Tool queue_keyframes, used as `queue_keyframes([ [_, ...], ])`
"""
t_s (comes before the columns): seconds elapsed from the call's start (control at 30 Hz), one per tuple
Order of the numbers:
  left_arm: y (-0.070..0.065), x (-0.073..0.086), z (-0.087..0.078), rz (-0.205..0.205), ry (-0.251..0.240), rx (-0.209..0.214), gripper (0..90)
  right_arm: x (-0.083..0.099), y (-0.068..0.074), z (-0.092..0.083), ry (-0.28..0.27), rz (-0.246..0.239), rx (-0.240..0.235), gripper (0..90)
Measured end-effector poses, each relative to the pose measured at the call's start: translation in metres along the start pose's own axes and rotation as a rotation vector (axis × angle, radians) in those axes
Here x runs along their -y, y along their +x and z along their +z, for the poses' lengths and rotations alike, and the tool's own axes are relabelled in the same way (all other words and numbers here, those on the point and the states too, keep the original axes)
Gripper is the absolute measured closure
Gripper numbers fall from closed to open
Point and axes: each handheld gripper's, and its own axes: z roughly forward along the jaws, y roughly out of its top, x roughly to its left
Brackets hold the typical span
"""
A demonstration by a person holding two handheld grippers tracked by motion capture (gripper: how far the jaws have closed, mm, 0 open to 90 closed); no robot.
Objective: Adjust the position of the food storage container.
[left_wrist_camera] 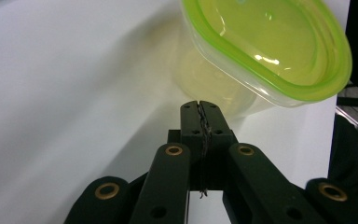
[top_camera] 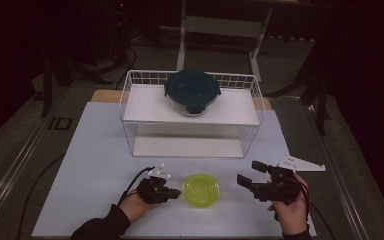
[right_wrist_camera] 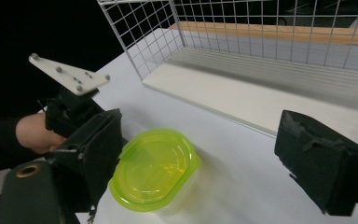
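A small clear container with a lime-green lid stands on the pale table between the two grippers. My left gripper lies just left of it, shut with nothing between its jaws. In the left gripper view the tips sit close to the container's side, and I cannot tell whether they touch it. My right gripper is open a short way to the right of the container. In the right gripper view the container lies between and beyond its spread jaws, nearer the left one.
A white wire rack with two shelves stands at the back of the table. A round glass container with a dark teal lid sits on its upper shelf. The left gripper's grey plate and a hand show behind the green-lidded container.
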Motion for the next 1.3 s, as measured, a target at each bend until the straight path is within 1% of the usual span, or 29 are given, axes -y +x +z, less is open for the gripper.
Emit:
queue_keyframes([
  [0.07, 0.001, 0.0, -0.008, -0.012, -0.017, -0.009, 88.2, 0.0, 0.0, 0.0, 0.002, -0.004, 0.003, 16.3],
  [0.1, 0.002, -0.001, -0.013, -0.01, -0.026, -0.011, 88.0, 0.0, 0.0, 0.0, 0.005, -0.007, 0.005, 16.5],
  [0.13, 0.001, -0.002, -0.019, -0.011, -0.043, -0.014, 86.9, 0.001, 0.0, 0.001, 0.006, -0.011, 0.005, 16.5],
  [0.17, 0.001, -0.003, -0.022, -0.012, -0.052, -0.016, 82.4, 0.001, 0.001, 0.002, 0.01, -0.015, 0.008, 16.5],
  [0.2, 0.0, -0.004, -0.027, -0.006, -0.064, -0.012, 82.4, 0.001, 0.001, 0.002, 0.01, -0.015, 0.008, 16.5],
  [0.23, -0.001, -0.005, -0.032, -0.003, -0.081, -0.011, 75.4, 0.002, 0.001, 0.003, 0.01, -0.018, 0.005, 16.6],
  [0.27, -0.001, -0.006, -0.036, 0.002, -0.096, -0.014, 70.3, 0.002, 0.001, 0.004, 0.008, -0.019, 0.005, 16.5],
  [0.3, -0.002, -0.007, -0.04, 0.002, -0.11, -0.012, 70.3, 0.002, 0.001, 0.004, 0.008, -0.019, 0.005, 16.5],
  [0.33, -0.002, -0.009, -0.044, -0.003, -0.125, -0.004, 67.1, 0.003, 0.001, 0.004, 0.008, -0.023, 0.004, 16.5],
  [0.4, -0.004, -0.012, -0.05, -0.004, -0.14, -0.004, 57.5, 0.003, 0.003, 0.006, 0.001, -0.028, -0.009, 16.5],
  [0.43, -0.005, -0.013, -0.052, 0.0, -0.146, 0.003, 52.6, 0.003, 0.004, 0.006, 0.003, -0.034, -0.01, 16.6],
  [0.53, -0.008, -0.019, -0.059, -0.004, -0.16, 0.003, 35.5, 0.004, 0.007, 0.008, -0.001, -0.061, -0.014, 17.8],
  [0.57, -0.009, -0.02, -0.06, -0.006, -0.166, -0.003, 31.4, 0.004, 0.008, 0.008, -0.003, -0.07, -0.011, 17.8],
  [0.6, -0.01, -0.021, -0.062, -0.013, -0.175, 0.001, 23.2, 0.004, 0.009, 0.009, -0.006, -0.084, -0.012, 17.8],
  [0.63, -0.01, -0.023, -0.064, -0.011, -0.177, 0.026, 23.2, 0.004, 0.009, 0.009, -0.006, -0.084, -0.012, 17.8],
  [0.67, -0.01, -0.024, -0.065, -0.011, -0.178, 0.031, 16.7, 0.005, 0.011, 0.01, -0.003, -0.088, -0.014, 17.8],
  [0.7, -0.012, -0.026, -0.066, -0.011, -0.185, 0.029, 14.2, 0.005, 0.011, 0.01, -0.003, -0.097, -0.015, 17.8],
  [0.8, -0.013, -0.028, -0.068, -0.014, -0.2, 0.039, 11.0, 0.006, 0.013, 0.012, -0.003, -0.106, -0.019, 17.6],
  [0.87, -0.013, -0.03, -0.067, -0.017, -0.196, 0.041, 1.1, 0.007, 0.014, 0.012, -0.003, -0.103, -0.018, 17.4],
  [0.9, -0.012, -0.031, -0.067, -0.036, -0.199, 0.062, 0.0, 0.009, 0.014, 0.015, 0.018, -0.088, -0.018, 15.8],
  [0.93, -0.012, -0.032, -0.067, -0.037, -0.21, 0.058, 0.0, 0.009, 0.014, 0.015, 0.018, -0.088, -0.018, 15.8],
  [0.97, -0.012, -0.033, -0.067, -0.036, -0.218, 0.062, 0.0, 0.01, 0.015, 0.015, 0.021, -0.089, -0.008, 14.9],
  [1.0, -0.012, -0.033, -0.068, -0.038, -0.228, 0.068, 0.0, 0.011, 0.015, 0.017, 0.03, -0.083, -0.015, 14.1],
  [1.07, -0.013, -0.036, -0.069, -0.042, -0.242, 0.069, 0.0, 0.012, 0.015, 0.017, 0.032, -0.085, -0.013, 14.2],
  [1.1, -0.014, -0.037, -0.07, -0.041, -0.249, 0.064, 0.0, 0.013, 0.016, 0.017, 0.034, -0.085, -0.009, 14.1],
  [1.17, -0.016, -0.039, -0.071, -0.036, -0.264, 0.06, 0.0, 0.014, 0.016, 0.018, 0.042, -0.092, -0.021, 13.8],
  [1.2, -0.017, -0.04, -0.072, -0.028, -0.271, 0.056, 0.0, 0.014, 0.016, 0.019, 0.044, -0.095, -0.02, 13.8],
  [1.23, -0.018, -0.041, -0.072, -0.023, -0.277, 0.064, 0.0, 0.015, 0.016, 0.019, 0.047, -0.091, -0.028, 13.7],
  [1.3, -0.021, -0.043, -0.072, -0.006, -0.285, 0.053, 0.0, 0.016, 0.016, 0.02, 0.05, -0.085, -0.035, 13.7],
])
